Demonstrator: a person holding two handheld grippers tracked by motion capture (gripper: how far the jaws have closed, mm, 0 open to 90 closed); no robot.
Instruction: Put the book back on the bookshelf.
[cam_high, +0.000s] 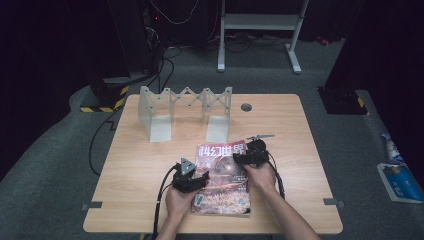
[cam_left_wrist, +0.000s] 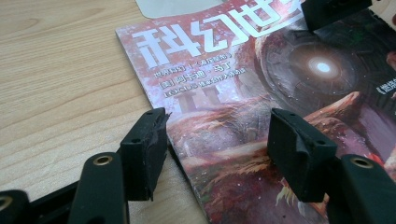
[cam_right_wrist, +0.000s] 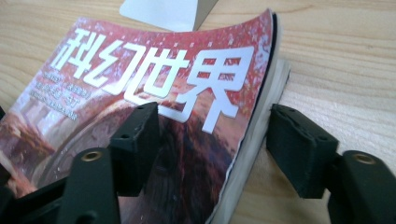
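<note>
On the tabletop (cam_high: 140, 165), both grippers straddle the magazine's (cam_high: 222, 182) edges: left gripper (cam_left_wrist: 212, 154) open at the spine, right gripper (cam_right_wrist: 215, 144) spread wide, seemingly to lift the cover.

The magazine (cam_high: 222, 180) shows a red, rust-toned cover with big white characters across the top and a dark ringed disc with a pale blue-white glow at its middle. Its page edges look white. Both the left gripper (cam_high: 197, 181) and the right gripper (cam_high: 243, 156) are matte black. The counter (cam_high: 140, 165) is pale wood grain. The folding rack (cam_high: 185, 112) is light grey.
</note>
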